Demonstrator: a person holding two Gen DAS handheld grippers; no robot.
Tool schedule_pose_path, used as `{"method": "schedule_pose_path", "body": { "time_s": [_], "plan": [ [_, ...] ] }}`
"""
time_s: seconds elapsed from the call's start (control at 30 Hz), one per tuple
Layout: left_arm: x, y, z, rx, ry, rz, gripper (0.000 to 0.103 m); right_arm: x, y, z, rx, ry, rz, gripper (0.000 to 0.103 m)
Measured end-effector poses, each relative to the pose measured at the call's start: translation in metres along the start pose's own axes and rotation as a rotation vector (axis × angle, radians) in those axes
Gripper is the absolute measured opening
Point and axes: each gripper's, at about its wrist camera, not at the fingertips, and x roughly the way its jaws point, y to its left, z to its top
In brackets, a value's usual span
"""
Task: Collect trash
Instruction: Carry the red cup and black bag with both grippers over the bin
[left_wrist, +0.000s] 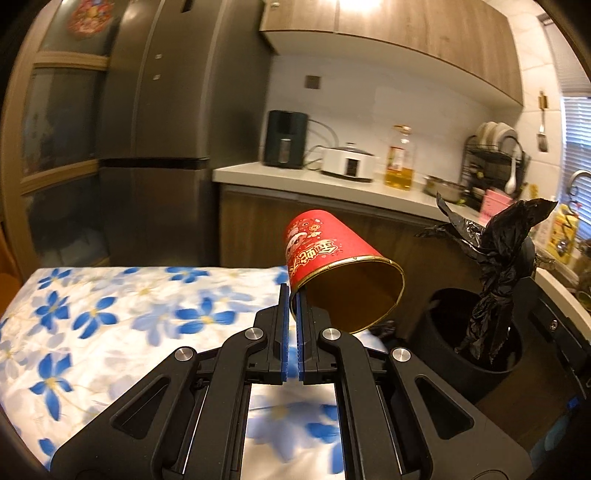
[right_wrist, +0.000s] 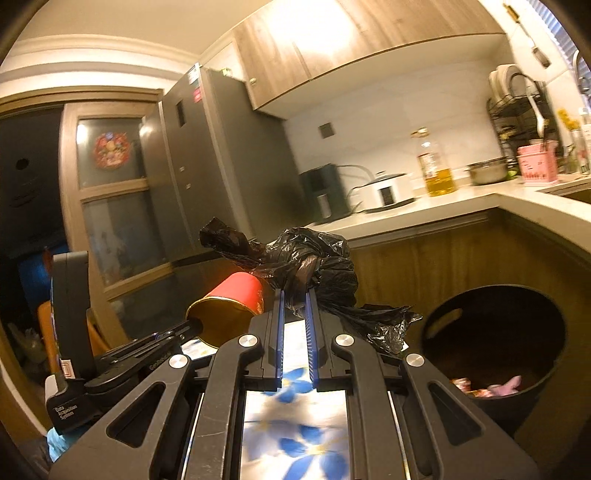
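Two grippers are each carrying a piece of trash toward the bin. Jaws of the left gripper (left_wrist: 291, 295) are pinching the rim wall of a red paper cup (left_wrist: 332, 258), tipped mouth-down over the table (left_wrist: 110, 306) edge. Jaws of the right gripper (right_wrist: 294, 295) are nipping a crumpled black bag (right_wrist: 314, 262), held just beside the cup. Ahead, the black bin (right_wrist: 517, 306) is standing below the counter (right_wrist: 461, 206), already holding scraps. Good practice, judging from here: bringing each item fully over the bin mouth before releasing, cup first, so neither catches the rim.
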Motion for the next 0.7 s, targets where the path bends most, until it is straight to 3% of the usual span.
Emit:
{"method": "schedule_pose_path", "body": {
  "time_s": [0.4,0.7],
  "plan": [
    [0.029,-0.097,-0.001,0.047,0.015,-0.168,0.002,-0.036,-0.083,0.014,0.026,-0.061,-0.193,0.011],
    [0.055,-0.153,-0.003,0.080,0.027,-0.246,0.002,-0.034,-0.123,0.019,0.043,-0.068,-0.253,0.011]
  ]
}}
